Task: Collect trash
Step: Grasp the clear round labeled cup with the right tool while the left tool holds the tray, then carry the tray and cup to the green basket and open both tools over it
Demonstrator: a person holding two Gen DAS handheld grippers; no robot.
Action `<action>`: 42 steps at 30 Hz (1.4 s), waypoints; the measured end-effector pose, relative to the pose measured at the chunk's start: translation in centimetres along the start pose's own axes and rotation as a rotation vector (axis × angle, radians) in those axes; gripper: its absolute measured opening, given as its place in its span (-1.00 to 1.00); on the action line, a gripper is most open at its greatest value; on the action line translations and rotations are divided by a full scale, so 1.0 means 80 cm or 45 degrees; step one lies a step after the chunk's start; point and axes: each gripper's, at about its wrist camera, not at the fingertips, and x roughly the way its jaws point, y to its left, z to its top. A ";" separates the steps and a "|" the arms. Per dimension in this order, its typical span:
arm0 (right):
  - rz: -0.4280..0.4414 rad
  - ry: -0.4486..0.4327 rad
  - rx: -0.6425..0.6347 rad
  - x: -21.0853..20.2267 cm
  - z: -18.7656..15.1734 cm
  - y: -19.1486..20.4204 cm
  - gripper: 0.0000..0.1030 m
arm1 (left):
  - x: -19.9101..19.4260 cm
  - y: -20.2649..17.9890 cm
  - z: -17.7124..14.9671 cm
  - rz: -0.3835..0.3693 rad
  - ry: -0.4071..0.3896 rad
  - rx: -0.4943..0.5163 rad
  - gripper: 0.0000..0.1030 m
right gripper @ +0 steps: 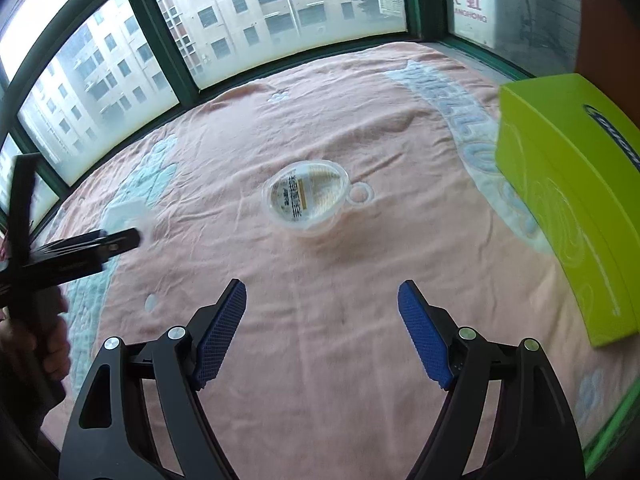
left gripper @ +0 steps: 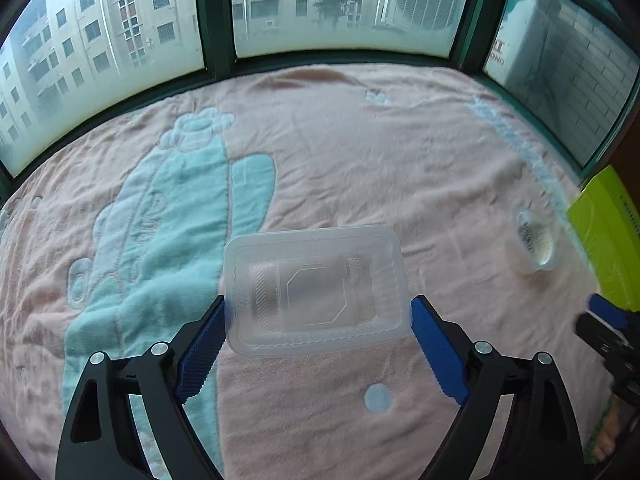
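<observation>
A clear rectangular plastic tray (left gripper: 316,292) lies bottom-up on the pink blanket (left gripper: 400,160). My left gripper (left gripper: 318,306) spans it, and both blue pads touch its short sides. In the right wrist view the same tray (right gripper: 124,214) shows as a pale blur at the tip of the left gripper (right gripper: 120,240). A round clear lidded cup (right gripper: 306,200) with a printed label lies on the blanket, ahead of my right gripper (right gripper: 322,292), which is open and holds nothing. The cup (left gripper: 536,240) also shows at the right of the left wrist view.
A lime-green box (right gripper: 568,200) stands on the blanket to the right of the cup; it is the green box (left gripper: 608,240) at the left wrist view's edge. Dark-framed windows (left gripper: 216,20) border the far side. A hand (right gripper: 36,344) holds the left gripper's handle.
</observation>
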 end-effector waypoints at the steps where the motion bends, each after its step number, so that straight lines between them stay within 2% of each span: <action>1: 0.003 0.002 -0.003 0.006 0.005 0.001 0.51 | -0.005 0.001 0.000 -0.004 -0.008 0.000 0.68; 7: 0.015 0.036 -0.031 0.040 0.029 0.012 0.51 | -0.025 0.008 0.003 -0.028 -0.034 -0.004 0.68; 16: -0.032 0.071 -0.044 0.080 0.053 0.020 0.51 | -0.034 0.015 -0.001 -0.048 -0.033 -0.019 0.68; 18: -0.033 0.068 -0.029 0.084 0.054 0.019 0.45 | -0.034 0.016 -0.003 -0.055 -0.030 -0.025 0.68; 20: -0.046 0.075 -0.027 0.085 0.054 0.020 0.23 | -0.034 0.016 -0.004 -0.054 -0.029 -0.023 0.68; 21: -0.046 0.069 -0.024 0.084 0.053 0.020 0.23 | -0.034 0.015 -0.005 -0.055 -0.027 -0.023 0.68; 29: -0.029 0.029 -0.014 0.049 0.035 0.020 0.22 | -0.045 0.005 -0.010 -0.070 -0.040 -0.009 0.68; 42: -0.091 -0.036 -0.023 -0.055 -0.037 0.017 0.22 | -0.090 -0.043 -0.041 -0.143 -0.070 0.057 0.68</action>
